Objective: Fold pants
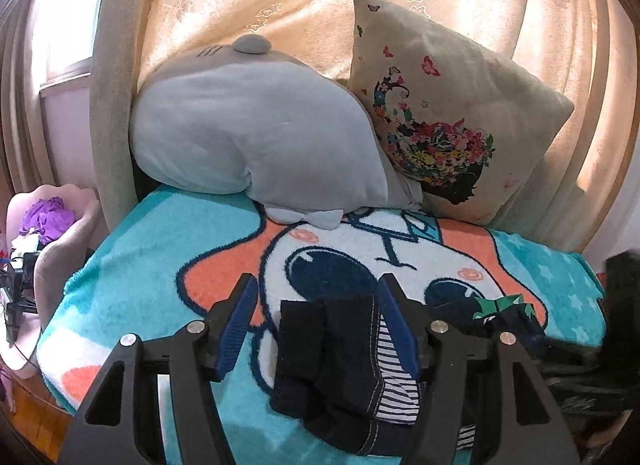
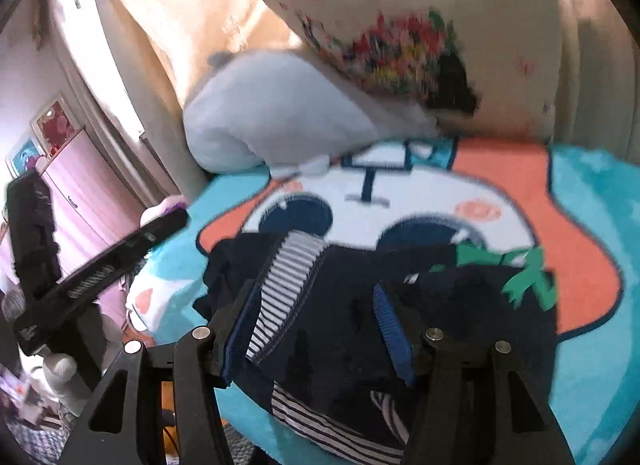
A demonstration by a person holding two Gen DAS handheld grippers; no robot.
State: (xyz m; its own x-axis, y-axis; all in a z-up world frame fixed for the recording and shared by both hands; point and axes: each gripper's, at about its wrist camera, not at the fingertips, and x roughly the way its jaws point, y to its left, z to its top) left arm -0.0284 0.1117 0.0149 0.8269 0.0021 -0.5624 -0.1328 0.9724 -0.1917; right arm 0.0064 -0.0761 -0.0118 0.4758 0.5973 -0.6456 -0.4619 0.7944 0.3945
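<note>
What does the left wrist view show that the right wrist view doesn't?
Only the left wrist view shows the pink chair holding purple cloth. Only the right wrist view shows the pink cabinet and the left gripper's body from the side. Both show the dark pants with striped lining on the blanket, the gray plush, the flowered pillow, and open jaws.

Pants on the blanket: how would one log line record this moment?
pants: bunched, on blanket | left gripper: open over pants | right gripper: open over pants | fold: unfinished
</note>
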